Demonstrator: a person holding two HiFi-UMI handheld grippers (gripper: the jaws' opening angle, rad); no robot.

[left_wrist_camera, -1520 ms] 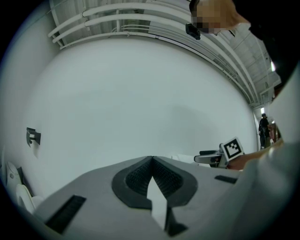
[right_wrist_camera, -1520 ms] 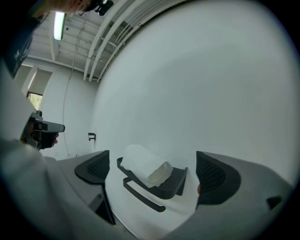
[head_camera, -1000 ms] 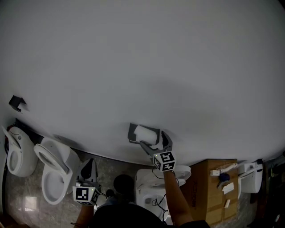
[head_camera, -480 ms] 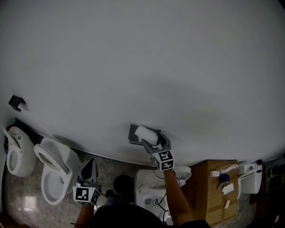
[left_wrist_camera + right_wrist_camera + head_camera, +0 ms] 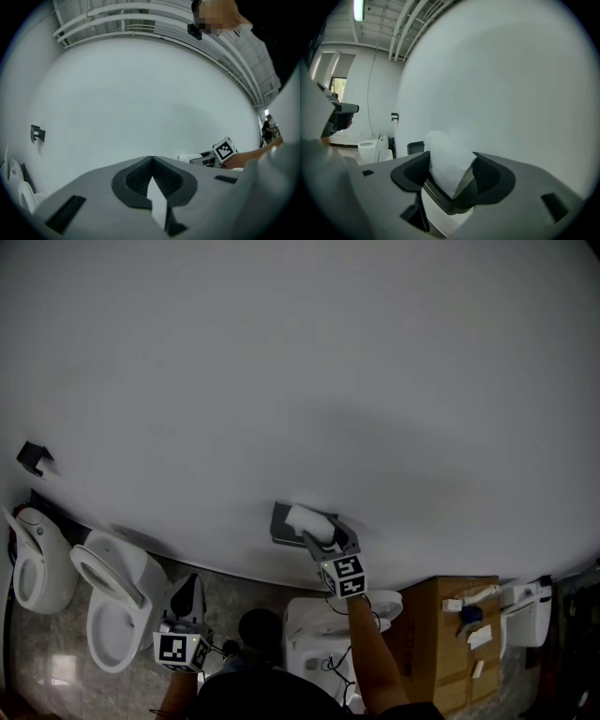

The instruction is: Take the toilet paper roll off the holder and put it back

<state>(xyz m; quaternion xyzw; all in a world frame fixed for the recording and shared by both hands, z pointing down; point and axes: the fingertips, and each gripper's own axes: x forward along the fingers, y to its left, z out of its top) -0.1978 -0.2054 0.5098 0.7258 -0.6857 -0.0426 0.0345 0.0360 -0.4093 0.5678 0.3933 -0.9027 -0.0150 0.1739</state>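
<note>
The white toilet paper roll (image 5: 307, 519) sits on a dark grey holder (image 5: 280, 522) on the white wall. My right gripper (image 5: 323, 532) reaches up to it, and its jaws are closing with the roll between them. In the right gripper view the roll (image 5: 445, 164) fills the gap of my right gripper (image 5: 451, 171), and both pads (image 5: 414, 172) touch its sides. The holder's plate (image 5: 415, 147) shows behind. My left gripper (image 5: 188, 585) hangs low at the left, away from the wall. In its own view my left gripper (image 5: 151, 159) is shut with nothing in it.
Two white toilets (image 5: 112, 601) (image 5: 37, 568) stand at the lower left and another (image 5: 323, 634) below the holder. A cardboard box (image 5: 441, 634) with small items lies at the lower right. A second dark holder (image 5: 35, 457) hangs far left on the wall.
The right gripper's jaws have narrowed around the roll and it has edged slightly closer to the wall. The left gripper has not moved.
</note>
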